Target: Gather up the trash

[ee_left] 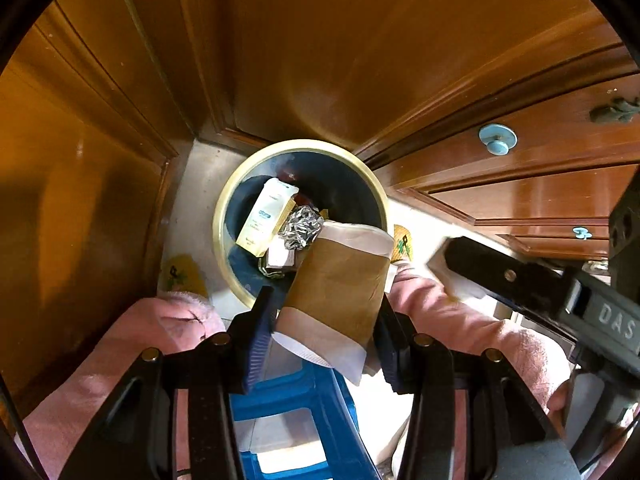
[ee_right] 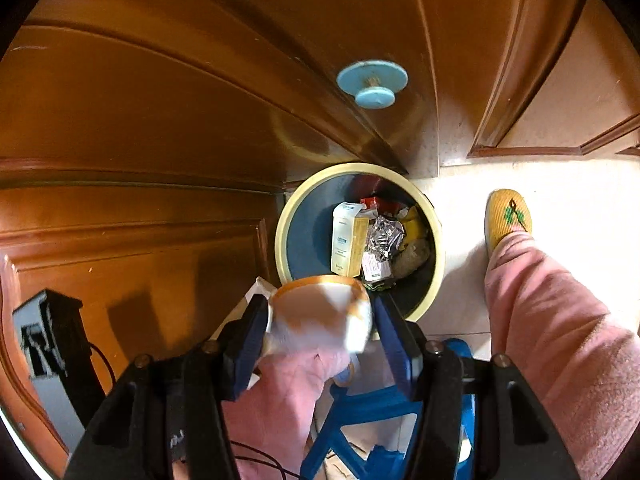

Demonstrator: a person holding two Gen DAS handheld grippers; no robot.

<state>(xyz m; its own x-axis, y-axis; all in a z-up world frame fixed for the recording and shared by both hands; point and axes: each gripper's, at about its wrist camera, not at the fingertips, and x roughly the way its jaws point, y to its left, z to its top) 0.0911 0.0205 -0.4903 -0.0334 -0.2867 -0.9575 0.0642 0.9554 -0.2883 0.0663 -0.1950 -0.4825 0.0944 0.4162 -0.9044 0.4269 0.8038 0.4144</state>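
Paper cup [ee_left: 336,300] clamped in left gripper [ee_left: 324,320], long axis slanting, mouth toward bin [ee_left: 218,216], second cup [ee_right: 320,312] gripped by right gripper [ee_right: 320,320], bin holding carton [ee_left: 266,214], crumpled foil [ee_left: 302,226].

Premises: a home. Evidence: varnished wooden cabinet [ee_left: 520,148] with blue knob [ee_right: 374,84], tiled floor [ee_right: 560,184], household waste bin [ee_right: 438,256], occupant in yellow slipper [ee_right: 508,214].
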